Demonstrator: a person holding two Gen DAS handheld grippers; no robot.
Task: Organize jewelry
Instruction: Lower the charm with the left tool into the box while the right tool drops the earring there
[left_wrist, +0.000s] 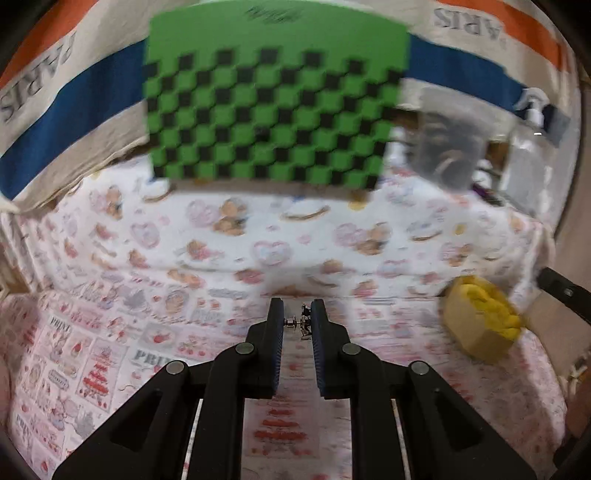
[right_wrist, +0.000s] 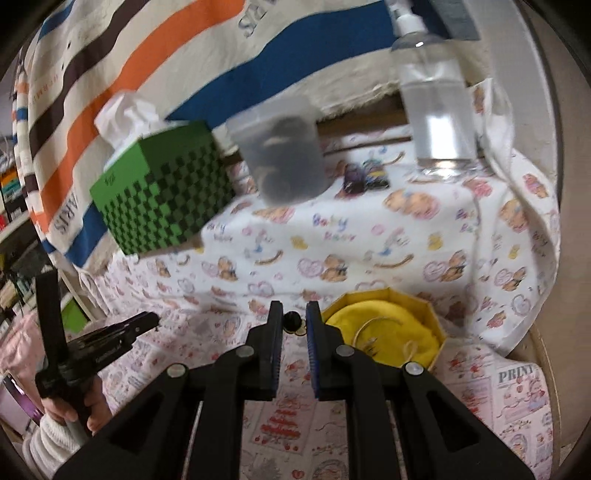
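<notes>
while each hand-held gripper pinches jewelry, yellow box (right_wrist: 428, 314) sits near.

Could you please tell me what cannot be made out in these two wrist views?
- Left wrist: the small metal piece in the left claw is too small and blurred to identify.
- Right wrist: the dark item in the right claw is mostly hidden by its fingers.
- Right wrist: the frosted container's contents are blurred.
- Left wrist: the yellow box's interior faces away.

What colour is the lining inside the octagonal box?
Yellow; the octagonal box shows best in the right wrist view.
</notes>
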